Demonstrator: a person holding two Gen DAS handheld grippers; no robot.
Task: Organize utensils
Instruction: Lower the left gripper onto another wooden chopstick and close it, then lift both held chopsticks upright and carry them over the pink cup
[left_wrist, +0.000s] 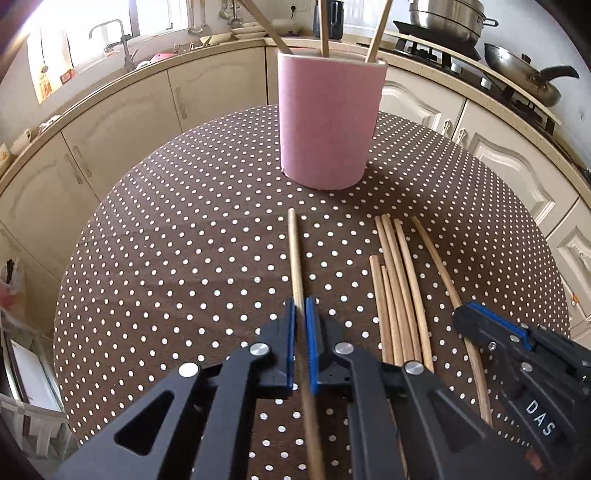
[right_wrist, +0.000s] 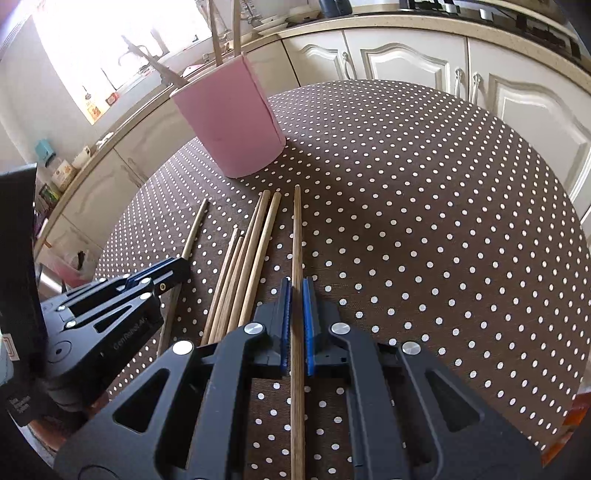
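A pink cylindrical holder stands on the round polka-dot table with three chopsticks upright in it; it also shows in the right wrist view. My left gripper is shut on a single wooden chopstick that lies on the table pointing at the holder. My right gripper is shut on another chopstick, the rightmost one. Several loose chopsticks lie between the two grippers, also seen in the right wrist view. The right gripper shows in the left view, the left gripper in the right view.
Cream kitchen cabinets curve behind the table. A sink with tap is at the back left. A stove with a steel pot and a wok is at the back right. The table's right half holds no objects.
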